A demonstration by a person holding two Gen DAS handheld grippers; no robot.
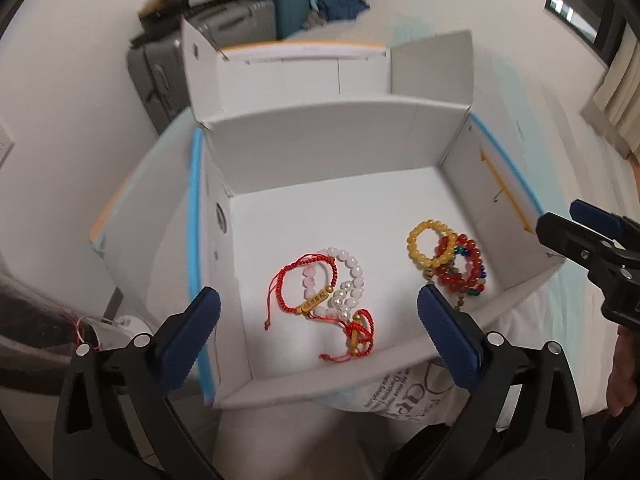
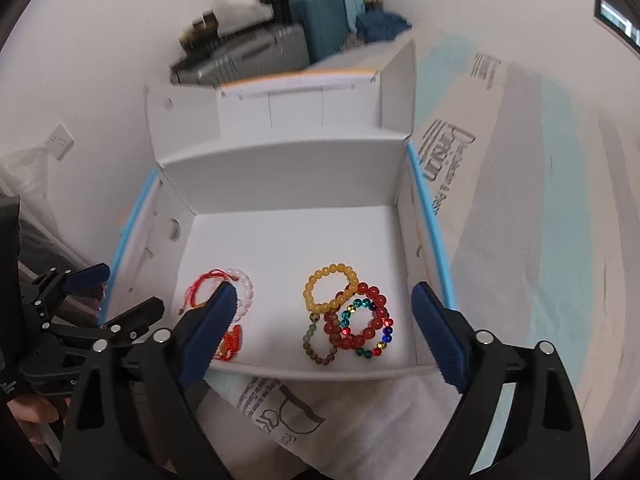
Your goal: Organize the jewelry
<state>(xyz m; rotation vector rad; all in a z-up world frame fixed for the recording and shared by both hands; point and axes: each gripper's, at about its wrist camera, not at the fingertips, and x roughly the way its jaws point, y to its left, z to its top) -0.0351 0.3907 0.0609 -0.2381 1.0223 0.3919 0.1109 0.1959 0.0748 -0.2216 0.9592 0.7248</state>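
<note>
An open white cardboard box (image 1: 320, 132) (image 2: 280, 176) holds two heaps of bracelets. On the left lie a red cord bracelet (image 1: 294, 280) (image 2: 200, 284), a pale pink bead bracelet (image 1: 350, 276) (image 2: 245, 292) and a second red cord piece (image 1: 358, 336) (image 2: 232, 340). On the right lie a yellow bead bracelet (image 1: 420, 250) (image 2: 320, 286), a red bead bracelet (image 1: 466, 272) (image 2: 374, 312), a multicoloured one (image 2: 366, 330) and a brown one (image 2: 318, 350). My left gripper (image 1: 318, 324) is open and empty over the box's near edge. My right gripper (image 2: 322, 316) is open and empty too.
The box's lid flaps (image 1: 432, 66) stand up behind it. It rests on white printed bags (image 2: 280, 408) over a pale blue sheet (image 2: 552, 240). Suitcases (image 2: 320, 28) and clutter stand by the far wall. A wall socket (image 2: 60, 140) is on the left.
</note>
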